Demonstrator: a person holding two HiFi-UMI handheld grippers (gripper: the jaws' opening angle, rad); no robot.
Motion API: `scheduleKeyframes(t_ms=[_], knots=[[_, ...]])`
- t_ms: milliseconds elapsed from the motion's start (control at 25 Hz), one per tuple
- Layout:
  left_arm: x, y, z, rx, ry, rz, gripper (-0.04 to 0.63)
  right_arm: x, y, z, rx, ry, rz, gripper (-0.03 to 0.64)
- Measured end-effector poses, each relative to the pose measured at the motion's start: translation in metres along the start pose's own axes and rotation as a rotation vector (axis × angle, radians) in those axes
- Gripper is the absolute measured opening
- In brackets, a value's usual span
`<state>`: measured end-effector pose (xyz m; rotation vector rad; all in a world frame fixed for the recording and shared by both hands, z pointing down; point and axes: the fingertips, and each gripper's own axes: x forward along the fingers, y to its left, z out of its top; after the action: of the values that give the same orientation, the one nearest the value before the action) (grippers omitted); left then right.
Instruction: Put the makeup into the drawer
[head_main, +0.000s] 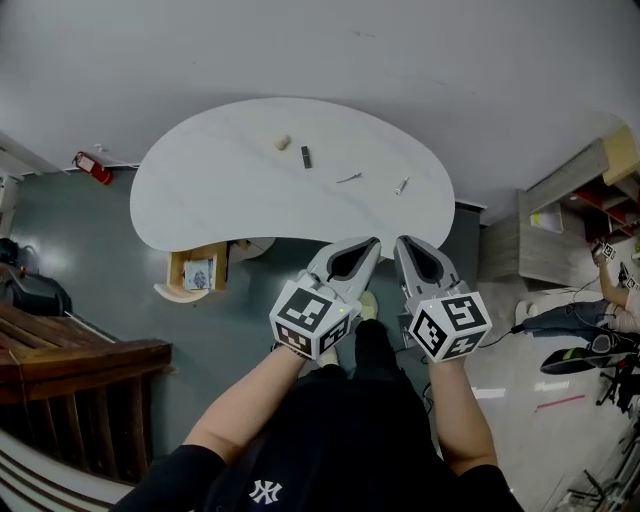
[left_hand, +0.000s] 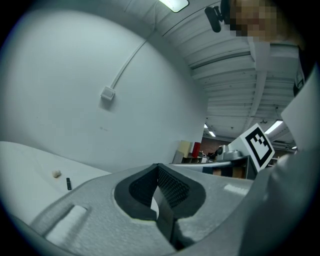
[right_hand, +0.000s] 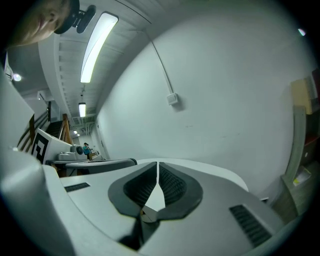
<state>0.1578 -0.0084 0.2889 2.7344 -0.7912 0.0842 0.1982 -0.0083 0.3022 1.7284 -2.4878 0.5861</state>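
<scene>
Small makeup items lie on the white curved table (head_main: 200, 190): a beige stub (head_main: 283, 142), a dark stick (head_main: 306, 156), a thin pencil-like piece (head_main: 349, 178) and a pale tube (head_main: 401, 186). An open wooden drawer (head_main: 197, 272) hangs under the table's near left edge. My left gripper (head_main: 373, 243) and right gripper (head_main: 402, 243) are held side by side at the table's near edge, both shut and holding nothing. In the left gripper view the jaws (left_hand: 158, 167) meet, with the beige stub (left_hand: 57, 174) and dark stick (left_hand: 68, 183) far off at the left. The right gripper (right_hand: 158, 165) also shows closed tips.
A red fire extinguisher (head_main: 93, 168) lies on the floor at the left wall. Dark wooden steps (head_main: 80, 370) fill the lower left. A grey cabinet with shelves (head_main: 565, 215) stands at the right, with a person (head_main: 620, 295) and cables beyond it.
</scene>
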Motion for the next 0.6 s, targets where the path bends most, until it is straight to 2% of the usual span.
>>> scheduleKeyframes(t_ms=[240, 600], knots=[[0.057, 0.035, 0.004, 0.017, 0.006, 0.028, 0.009, 0.049, -0.050, 0.012, 0.011, 0.029, 0.019, 0.017], [0.139, 0.082, -0.032, -0.006, 0.070, 0.076, 0.009, 0.110, -0.133, -0.025, 0.090, 0.141, 0.018, 0.018]])
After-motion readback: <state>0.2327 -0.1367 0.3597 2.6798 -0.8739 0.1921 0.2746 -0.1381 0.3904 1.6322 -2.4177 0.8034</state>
